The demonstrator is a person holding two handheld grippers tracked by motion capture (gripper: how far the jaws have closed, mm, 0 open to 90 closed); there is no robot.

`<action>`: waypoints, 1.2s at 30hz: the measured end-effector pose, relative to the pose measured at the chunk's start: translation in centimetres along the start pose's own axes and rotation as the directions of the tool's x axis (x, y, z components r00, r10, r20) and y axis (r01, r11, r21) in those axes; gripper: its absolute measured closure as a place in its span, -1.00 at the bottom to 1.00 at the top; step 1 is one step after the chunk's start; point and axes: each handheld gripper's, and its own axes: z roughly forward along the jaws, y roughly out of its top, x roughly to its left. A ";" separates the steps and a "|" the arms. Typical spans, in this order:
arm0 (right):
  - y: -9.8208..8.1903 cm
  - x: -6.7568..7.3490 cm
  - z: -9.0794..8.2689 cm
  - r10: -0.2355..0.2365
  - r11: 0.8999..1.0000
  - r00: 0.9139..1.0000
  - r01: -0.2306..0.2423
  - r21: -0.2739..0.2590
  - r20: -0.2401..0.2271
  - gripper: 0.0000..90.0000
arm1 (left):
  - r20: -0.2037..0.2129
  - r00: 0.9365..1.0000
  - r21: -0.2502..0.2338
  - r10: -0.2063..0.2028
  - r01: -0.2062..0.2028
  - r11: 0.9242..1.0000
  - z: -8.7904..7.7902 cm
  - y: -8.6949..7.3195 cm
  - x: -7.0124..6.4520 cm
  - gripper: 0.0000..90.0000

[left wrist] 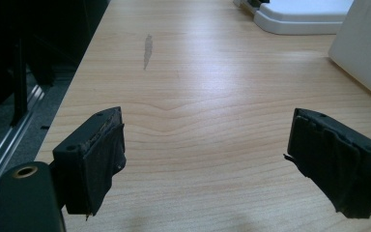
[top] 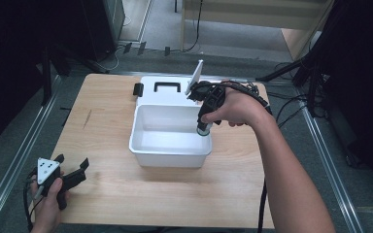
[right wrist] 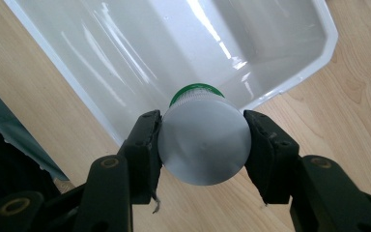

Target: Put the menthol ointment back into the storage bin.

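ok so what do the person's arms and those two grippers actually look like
Both forearms are bare, with no sleeves in sight. The left gripper is black with a pistol-style handle, a grey three-cornered plate on top and a black cable trailing off. Its black fingertips are blocky, with worn padding. The right gripper is black too, with brass-coloured rivets, and a bundle of black cables loops from it.
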 end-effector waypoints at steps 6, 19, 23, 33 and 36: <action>0.4 0.2 0.5 -0.016 1.000 1.000 0.016 0.011 -0.002 0.15 | 0.002 1.000 0.002 0.001 -0.001 1.000 0.0 0.0 0.0 -0.69; 0.9 0.4 1.6 -0.037 0.999 0.999 0.037 0.014 -0.010 0.15 | -0.001 1.000 -0.001 0.000 0.000 1.000 0.0 0.0 0.0 -0.69; 1.1 0.4 2.0 -0.044 0.999 0.999 0.044 0.017 -0.011 0.15 | 0.001 1.000 0.001 -0.002 0.002 1.000 0.0 0.0 0.0 -0.69; 1.4 0.6 3.3 -0.077 0.997 0.997 0.077 0.021 -0.014 0.15 | 0.001 1.000 -0.001 -0.005 0.005 1.000 0.0 0.0 0.0 -0.69; 1.5 0.6 3.8 -0.093 0.995 0.995 0.094 0.021 -0.017 0.15 | 0.001 1.000 -0.001 -0.005 0.005 1.000 0.0 0.0 0.0 -0.69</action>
